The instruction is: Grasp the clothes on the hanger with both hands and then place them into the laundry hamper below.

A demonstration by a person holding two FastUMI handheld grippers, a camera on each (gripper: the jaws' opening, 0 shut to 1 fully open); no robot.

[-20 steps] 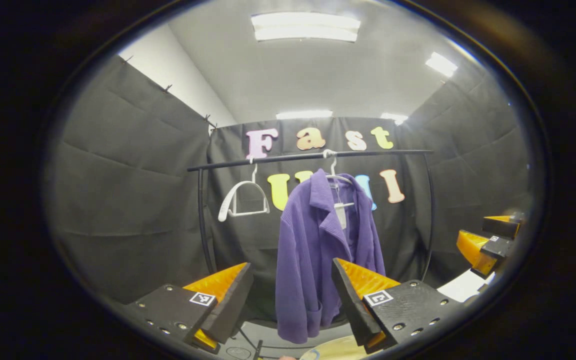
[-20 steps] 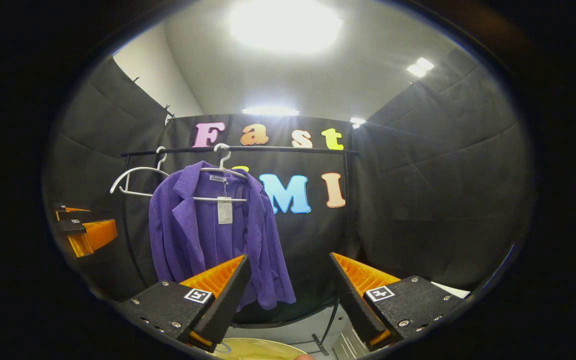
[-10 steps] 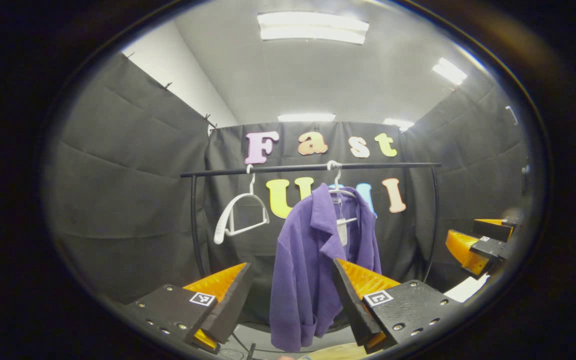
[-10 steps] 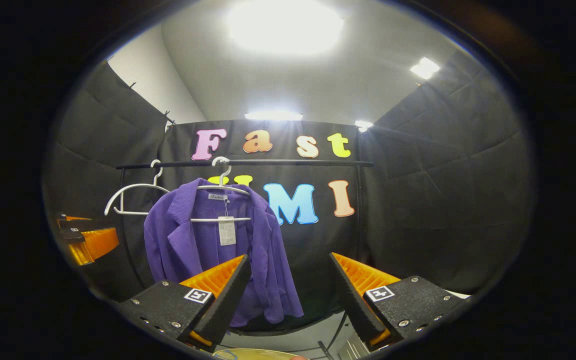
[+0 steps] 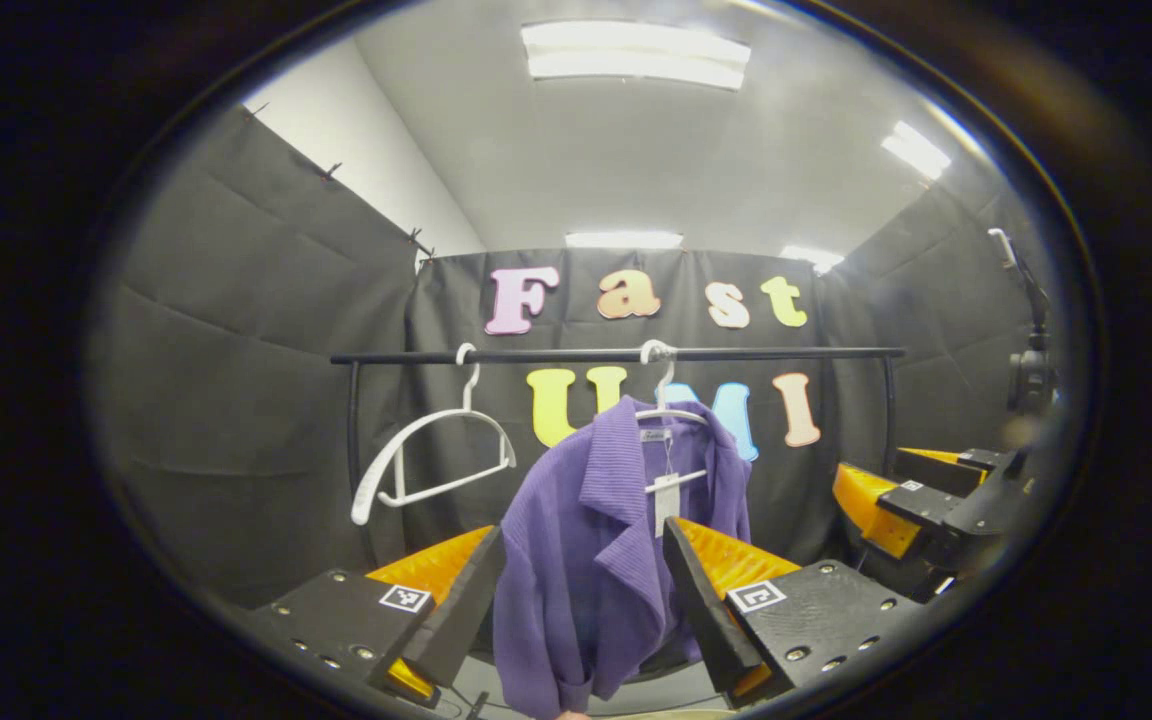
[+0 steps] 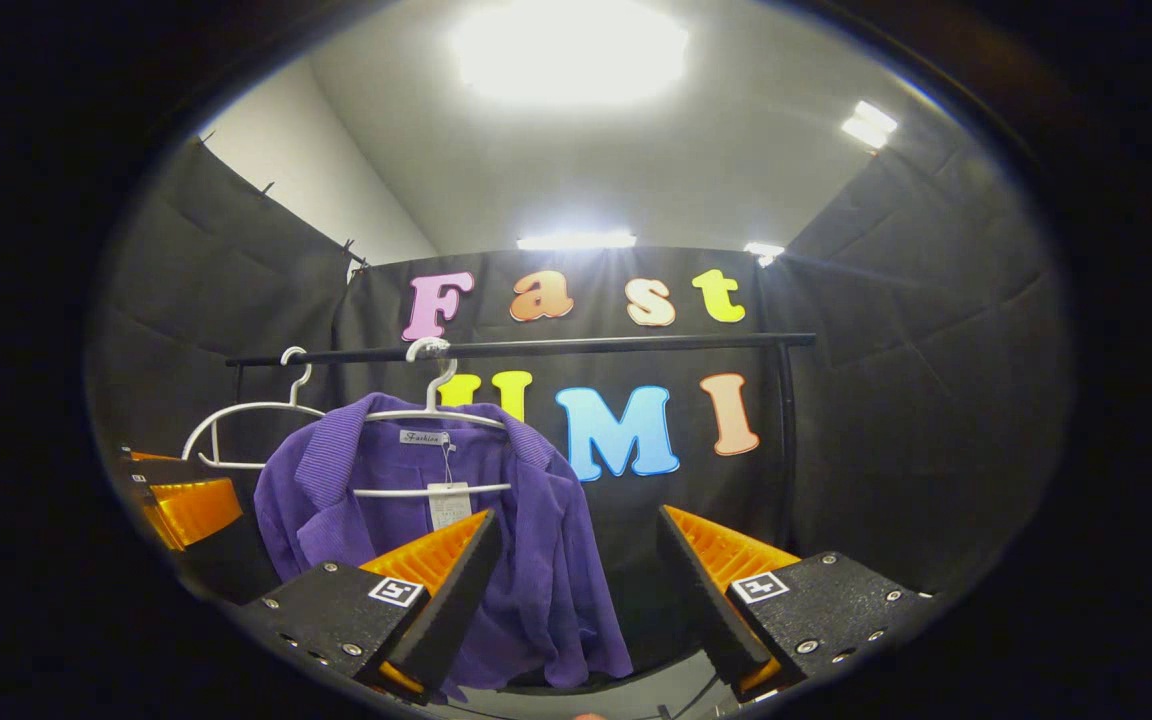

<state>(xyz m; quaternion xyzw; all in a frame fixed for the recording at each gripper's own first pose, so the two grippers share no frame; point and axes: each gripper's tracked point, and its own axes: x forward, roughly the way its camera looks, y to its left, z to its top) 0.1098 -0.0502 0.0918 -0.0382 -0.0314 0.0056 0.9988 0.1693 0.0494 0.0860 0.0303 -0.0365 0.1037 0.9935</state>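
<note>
A purple jacket (image 5: 586, 560) hangs on a white hanger (image 5: 671, 412) from a black rail (image 5: 616, 355). In the right gripper view the same jacket (image 6: 536, 540) hangs left of centre on its hanger (image 6: 436, 410). My left gripper (image 5: 584, 590) is open, and the jacket's front shows between its fingers, farther off. My right gripper (image 6: 578, 585) is open with nothing between its fingers; the jacket lies behind its left finger. The right gripper (image 5: 911, 495) also shows at the right edge of the left gripper view, and the left gripper (image 6: 181, 495) at the left edge of the right gripper view.
An empty white hanger (image 5: 431, 455) hangs on the rail left of the jacket, seen too in the right gripper view (image 6: 246, 425). The rail's uprights (image 6: 786, 440) stand at each end. Black cloth walls close in all sides.
Both grippers have risen and come closer to the rail; the jacket looks larger and lower in both views. The hamper's pale rim at the bottom edge has dropped from sight.
</note>
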